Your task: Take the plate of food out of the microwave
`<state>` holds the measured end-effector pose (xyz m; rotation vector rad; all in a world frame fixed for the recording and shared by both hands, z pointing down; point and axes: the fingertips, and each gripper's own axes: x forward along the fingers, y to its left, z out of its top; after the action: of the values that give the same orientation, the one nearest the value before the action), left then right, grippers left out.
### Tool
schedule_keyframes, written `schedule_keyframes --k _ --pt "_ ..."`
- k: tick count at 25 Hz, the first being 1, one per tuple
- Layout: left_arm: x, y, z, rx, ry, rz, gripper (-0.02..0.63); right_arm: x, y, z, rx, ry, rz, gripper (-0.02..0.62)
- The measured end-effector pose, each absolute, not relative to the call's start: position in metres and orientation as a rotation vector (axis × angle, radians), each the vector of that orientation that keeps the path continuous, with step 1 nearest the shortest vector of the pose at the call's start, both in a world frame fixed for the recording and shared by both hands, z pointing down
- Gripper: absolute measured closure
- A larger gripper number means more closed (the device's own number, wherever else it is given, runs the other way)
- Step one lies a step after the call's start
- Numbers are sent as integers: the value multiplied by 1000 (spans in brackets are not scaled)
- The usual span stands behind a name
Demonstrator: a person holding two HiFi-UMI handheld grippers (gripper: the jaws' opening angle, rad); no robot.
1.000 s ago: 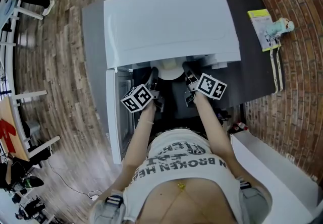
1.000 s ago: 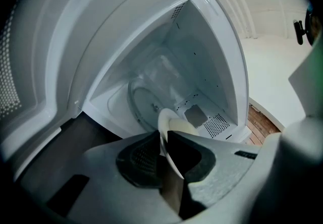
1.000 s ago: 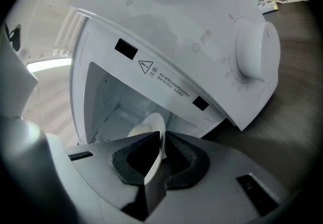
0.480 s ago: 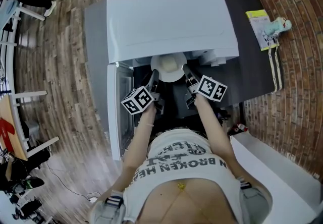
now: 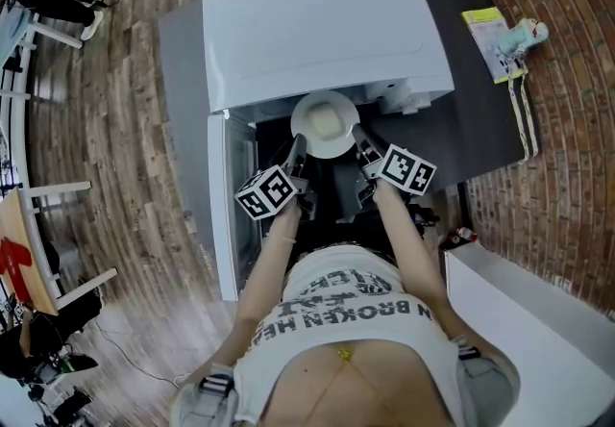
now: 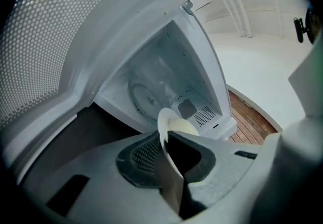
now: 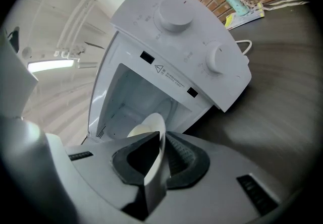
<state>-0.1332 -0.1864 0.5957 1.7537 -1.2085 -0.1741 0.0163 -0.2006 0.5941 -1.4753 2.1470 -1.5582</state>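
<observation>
The white microwave (image 5: pixel 327 31) sits on a dark bench (image 5: pixel 480 117). Its door (image 5: pixel 223 213) is swung wide open on the microwave's left side. The white plate (image 5: pixel 327 124) is right at the front of the microwave's open mouth. From above, most of it sticks out past the front edge of the microwave's top. A pale lump of food (image 5: pixel 328 120) lies in the middle of the plate.

The left hand-held gripper (image 5: pixel 298 144) is pinched tight on the plate's left rim. In its own view the rim (image 6: pixel 164 127) stands on edge between the two dark pads. The right hand-held gripper (image 5: pixel 359 138) is pinched on the plate's right rim (image 7: pixel 156 132) the same way. The plate hangs between the two, in front of the microwave.

Inside the microwave, the round glass tray (image 6: pixel 146 99) is bare. Two round knobs (image 7: pixel 174 13) are on the microwave's front panel, right of the opening. A yellow booklet (image 5: pixel 488 42) lies on the bench, well to the right of the microwave.
</observation>
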Motion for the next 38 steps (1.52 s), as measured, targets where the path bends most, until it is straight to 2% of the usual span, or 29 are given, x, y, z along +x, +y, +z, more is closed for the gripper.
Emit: schedule_keyframes --k 18,38 --pt "-124 -157 572 1650 -1415 -262 554 25 -192 572 -1270 2320 -1635 563" --pt "-81 -124 558 1589 -1527 -331 554 60 -175 564 -1124 2427 -1668 563"
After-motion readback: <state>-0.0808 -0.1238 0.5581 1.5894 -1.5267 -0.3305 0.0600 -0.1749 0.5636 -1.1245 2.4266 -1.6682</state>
